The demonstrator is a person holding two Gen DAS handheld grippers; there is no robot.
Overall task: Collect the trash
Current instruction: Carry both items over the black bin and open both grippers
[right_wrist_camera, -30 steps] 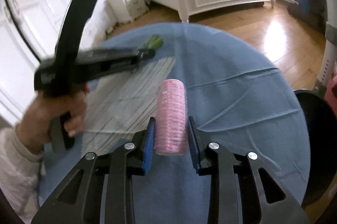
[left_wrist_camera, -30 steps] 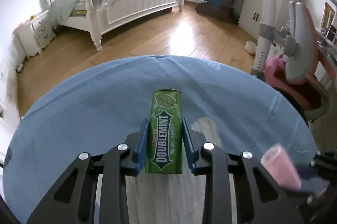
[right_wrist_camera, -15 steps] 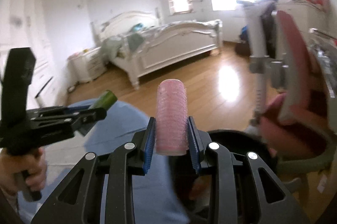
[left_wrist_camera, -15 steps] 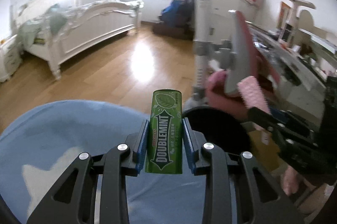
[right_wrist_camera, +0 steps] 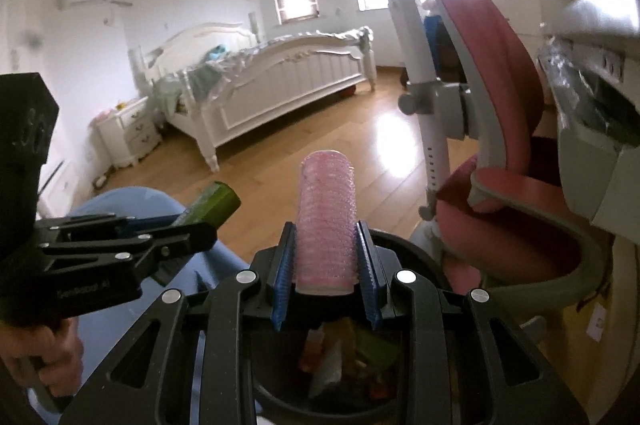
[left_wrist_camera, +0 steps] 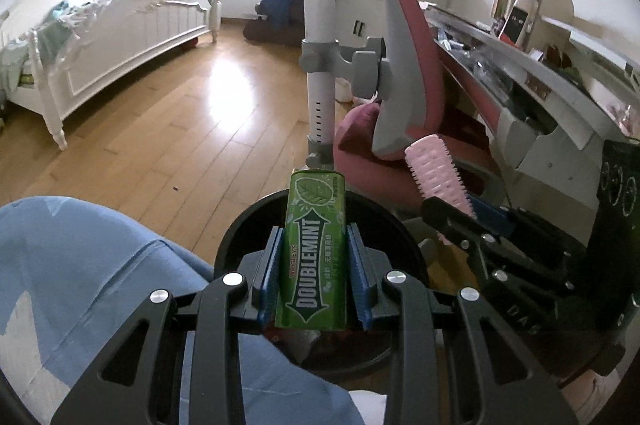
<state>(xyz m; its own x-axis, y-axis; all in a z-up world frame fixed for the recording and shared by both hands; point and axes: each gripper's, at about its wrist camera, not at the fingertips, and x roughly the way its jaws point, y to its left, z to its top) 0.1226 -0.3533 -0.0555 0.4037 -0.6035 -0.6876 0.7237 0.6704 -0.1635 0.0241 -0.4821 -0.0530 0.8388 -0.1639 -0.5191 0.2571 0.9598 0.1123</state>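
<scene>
My left gripper (left_wrist_camera: 314, 265) is shut on a green Doublemint gum pack (left_wrist_camera: 314, 249) and holds it over the round black trash bin (left_wrist_camera: 236, 237). My right gripper (right_wrist_camera: 326, 257) is shut on a pink hair roller (right_wrist_camera: 327, 225) and holds it over the same bin (right_wrist_camera: 416, 257), which has several wrappers inside. The roller also shows in the left wrist view (left_wrist_camera: 436, 173), to the right of the gum pack. The gum pack also shows in the right wrist view (right_wrist_camera: 216, 203), to the left.
The table with the blue cloth (left_wrist_camera: 80, 257) lies to the left of the bin. A pink desk chair (left_wrist_camera: 404, 85) on a white post (left_wrist_camera: 320, 37) stands just behind the bin. A cluttered desk (left_wrist_camera: 560, 85) is at the right, a white bed (left_wrist_camera: 120, 33) across the wooden floor.
Both grippers have swung from over the blue table to the right and now hang over the black bin, each still holding its item.
</scene>
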